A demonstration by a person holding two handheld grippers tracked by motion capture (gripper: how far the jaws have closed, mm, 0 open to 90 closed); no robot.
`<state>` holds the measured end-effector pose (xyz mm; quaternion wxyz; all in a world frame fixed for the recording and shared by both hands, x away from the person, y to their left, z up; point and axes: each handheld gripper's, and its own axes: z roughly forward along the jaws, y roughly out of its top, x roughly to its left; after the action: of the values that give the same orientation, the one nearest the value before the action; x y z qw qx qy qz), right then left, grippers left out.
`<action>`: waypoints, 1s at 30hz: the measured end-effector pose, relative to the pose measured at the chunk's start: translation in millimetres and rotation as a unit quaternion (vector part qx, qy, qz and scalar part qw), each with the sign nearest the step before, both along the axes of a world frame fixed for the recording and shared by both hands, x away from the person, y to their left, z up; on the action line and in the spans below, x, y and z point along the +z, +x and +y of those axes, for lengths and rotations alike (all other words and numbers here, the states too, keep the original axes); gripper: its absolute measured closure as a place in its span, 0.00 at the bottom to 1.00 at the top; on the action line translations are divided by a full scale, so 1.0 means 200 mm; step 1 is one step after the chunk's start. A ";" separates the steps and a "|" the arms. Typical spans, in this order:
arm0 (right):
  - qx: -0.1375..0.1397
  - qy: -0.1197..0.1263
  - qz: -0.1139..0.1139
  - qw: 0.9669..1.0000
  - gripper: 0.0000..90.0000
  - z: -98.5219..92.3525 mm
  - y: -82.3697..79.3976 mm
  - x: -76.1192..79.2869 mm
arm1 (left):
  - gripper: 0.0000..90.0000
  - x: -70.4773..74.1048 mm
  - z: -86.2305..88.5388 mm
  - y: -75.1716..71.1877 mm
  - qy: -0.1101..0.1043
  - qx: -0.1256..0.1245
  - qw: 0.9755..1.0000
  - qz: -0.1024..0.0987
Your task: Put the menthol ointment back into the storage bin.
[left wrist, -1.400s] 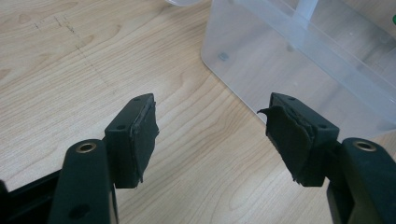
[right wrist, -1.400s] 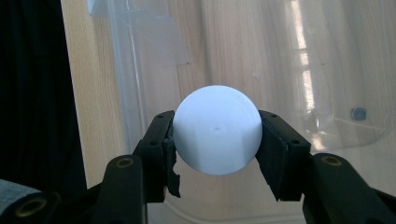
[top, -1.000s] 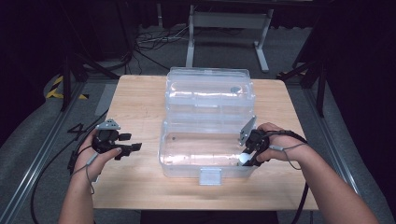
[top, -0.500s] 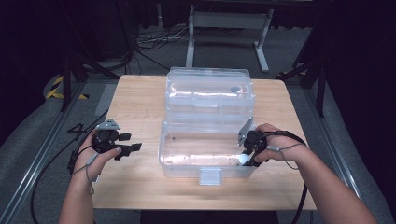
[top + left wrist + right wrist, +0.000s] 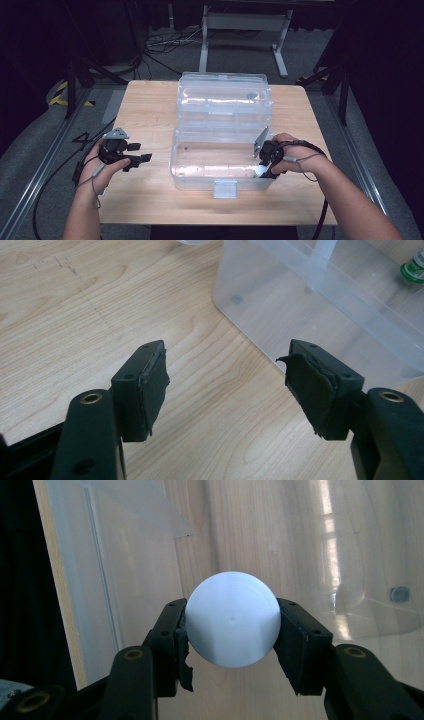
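One white ball (image 5: 233,626) sits pinched between the two black pads of the right tongs (image 5: 233,630), touching both of them, and in the high view it shows as a small pale spot (image 5: 260,171) at the right end of the clear plastic box (image 5: 220,167), just inside its near right corner. The right hand (image 5: 290,157) comes in from the lower right with the forearm slanting up toward the box, the right tongs (image 5: 264,165) tipped downward over the box's wall and a cable looping off the wrist.

Seen from the right gripper view, the ball is round and matte with a tiny dimple on its face (the high view gives none of that), and behind it lie the box's transparent walls over the wood grain of the table (image 5: 240,530).

Across the table, the left hand (image 5: 102,157) rests low and well apart from the box, holding the left tongs (image 5: 142,160) level and pointed toward its left wall. The left gripper view shows these tongs (image 5: 225,382) spread wide with nothing between them, bare table under them, the box's near corner (image 5: 280,305) ahead, and a green-capped bottle (image 5: 414,268) at the far edge beyond the clear plastic.

The box's hinged lid (image 5: 224,97) stands open behind it; a latch tab (image 5: 225,189) hangs at its front.
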<state>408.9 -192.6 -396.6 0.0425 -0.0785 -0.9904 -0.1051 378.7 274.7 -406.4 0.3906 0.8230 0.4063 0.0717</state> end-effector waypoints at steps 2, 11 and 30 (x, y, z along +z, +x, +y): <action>0.000 -0.001 0.002 1.000 0.56 0.00 0.00 0.00 | 0.38 0.00 0.00 0.00 -0.002 0.000 1.000 0.000; 0.003 -0.009 -0.004 1.000 0.56 0.01 0.01 -0.02 | 0.38 0.00 0.00 0.00 -0.001 -0.001 1.000 0.001; 0.009 -0.028 0.008 1.000 0.56 0.02 0.02 -0.02 | 0.38 0.00 0.00 -0.01 0.002 0.009 0.999 0.031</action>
<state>412.3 -189.5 -400.4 0.0494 -0.0714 -0.9933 -0.0765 377.5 274.9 -405.5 0.3760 0.8218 0.4252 0.0503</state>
